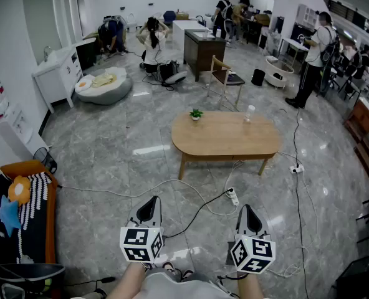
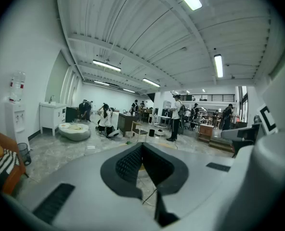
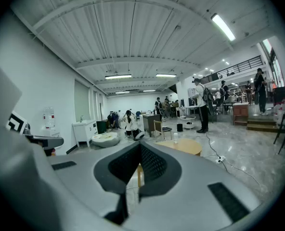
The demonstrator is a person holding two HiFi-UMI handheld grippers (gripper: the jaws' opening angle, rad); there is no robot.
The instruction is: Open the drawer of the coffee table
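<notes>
Your left gripper (image 1: 152,199) and right gripper (image 1: 247,208) sit low and side by side, with the coffee table (image 1: 225,137) well ahead

Both pairs of fingers are pressed together with nothing between them, and the two tips point toward the table, apart from each other. You have open grey floor (image 1: 122,161) between the tips and the table's near long edge. Loose cables (image 1: 166,180) cross it, and a white power strip (image 1: 233,197) lies just ahead of the right gripper. The table's oval top carries a small plant (image 1: 196,113) and a clear cup (image 1: 250,113) near its far edge; you cannot make out its drawer from here. An orange sofa (image 1: 50,223) bounds your left side, and people stand well beyond the table
</notes>
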